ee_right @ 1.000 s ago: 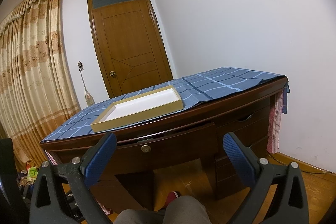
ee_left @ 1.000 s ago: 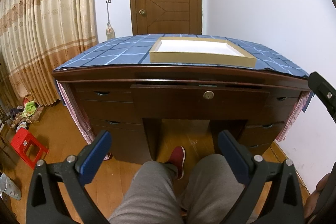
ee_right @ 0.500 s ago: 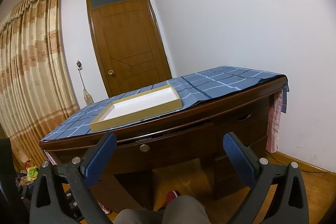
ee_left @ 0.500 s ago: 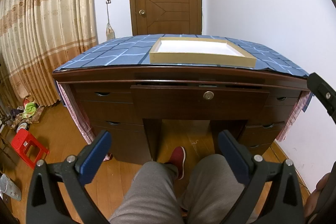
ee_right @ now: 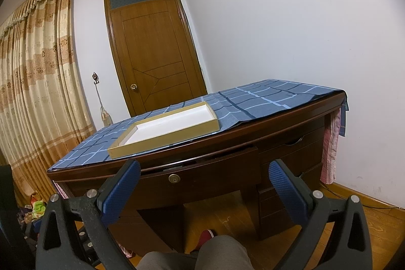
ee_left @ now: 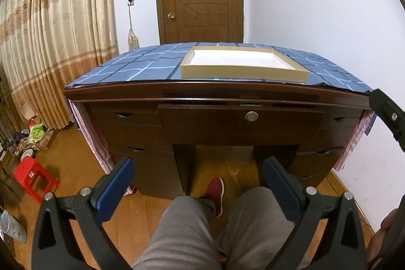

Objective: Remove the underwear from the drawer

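Observation:
A dark wooden desk stands ahead. Its middle drawer (ee_left: 240,122) has a round brass lock and sits pulled out a crack; it also shows in the right wrist view (ee_right: 202,176). No underwear is visible; the drawer's inside is hidden. My left gripper (ee_left: 197,166) is open and empty, held above my lap, well short of the desk. My right gripper (ee_right: 203,168) is open and empty, also short of the drawer front. Part of the right gripper shows at the right edge of the left wrist view (ee_left: 387,113).
A shallow tan tray with a white inside (ee_left: 243,65) lies on the blue checked cloth (ee_left: 141,65) on the desk top. Side drawers (ee_left: 124,118) flank the kneehole. My legs and a red shoe (ee_left: 215,191) are below. A red stool (ee_left: 33,176) stands on the floor at left.
The right wrist view has shifted slightly, with the desk a little lower in frame. The left gripper has barely moved. Both stay open.

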Motion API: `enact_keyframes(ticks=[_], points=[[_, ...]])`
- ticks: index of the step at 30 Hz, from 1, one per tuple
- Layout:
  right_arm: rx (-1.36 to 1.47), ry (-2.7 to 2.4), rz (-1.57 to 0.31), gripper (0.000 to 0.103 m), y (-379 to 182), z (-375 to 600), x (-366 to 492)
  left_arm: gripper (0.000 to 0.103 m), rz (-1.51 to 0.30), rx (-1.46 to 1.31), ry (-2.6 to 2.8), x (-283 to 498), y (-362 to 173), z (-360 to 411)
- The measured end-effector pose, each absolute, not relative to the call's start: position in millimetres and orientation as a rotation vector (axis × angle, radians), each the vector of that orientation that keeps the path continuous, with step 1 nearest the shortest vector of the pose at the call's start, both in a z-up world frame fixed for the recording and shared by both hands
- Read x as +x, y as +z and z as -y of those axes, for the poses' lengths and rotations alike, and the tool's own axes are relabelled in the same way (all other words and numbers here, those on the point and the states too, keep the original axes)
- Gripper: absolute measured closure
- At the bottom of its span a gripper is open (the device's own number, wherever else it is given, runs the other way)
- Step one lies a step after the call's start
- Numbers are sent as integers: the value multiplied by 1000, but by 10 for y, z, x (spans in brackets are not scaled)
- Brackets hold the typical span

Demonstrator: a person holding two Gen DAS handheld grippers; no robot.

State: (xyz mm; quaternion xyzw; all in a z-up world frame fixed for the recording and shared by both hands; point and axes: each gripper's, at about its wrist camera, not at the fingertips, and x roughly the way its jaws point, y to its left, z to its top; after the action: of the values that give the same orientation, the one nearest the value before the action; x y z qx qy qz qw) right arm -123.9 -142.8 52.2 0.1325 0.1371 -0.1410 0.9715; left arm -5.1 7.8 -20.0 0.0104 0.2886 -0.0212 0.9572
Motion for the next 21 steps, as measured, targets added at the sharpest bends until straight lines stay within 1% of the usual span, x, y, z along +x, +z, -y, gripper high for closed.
enact_keyframes(ticks=[21], points=[[270, -287, -279, 0, 515, 1432, -1228, 0, -584, 18, -41, -41, -195, -76]])
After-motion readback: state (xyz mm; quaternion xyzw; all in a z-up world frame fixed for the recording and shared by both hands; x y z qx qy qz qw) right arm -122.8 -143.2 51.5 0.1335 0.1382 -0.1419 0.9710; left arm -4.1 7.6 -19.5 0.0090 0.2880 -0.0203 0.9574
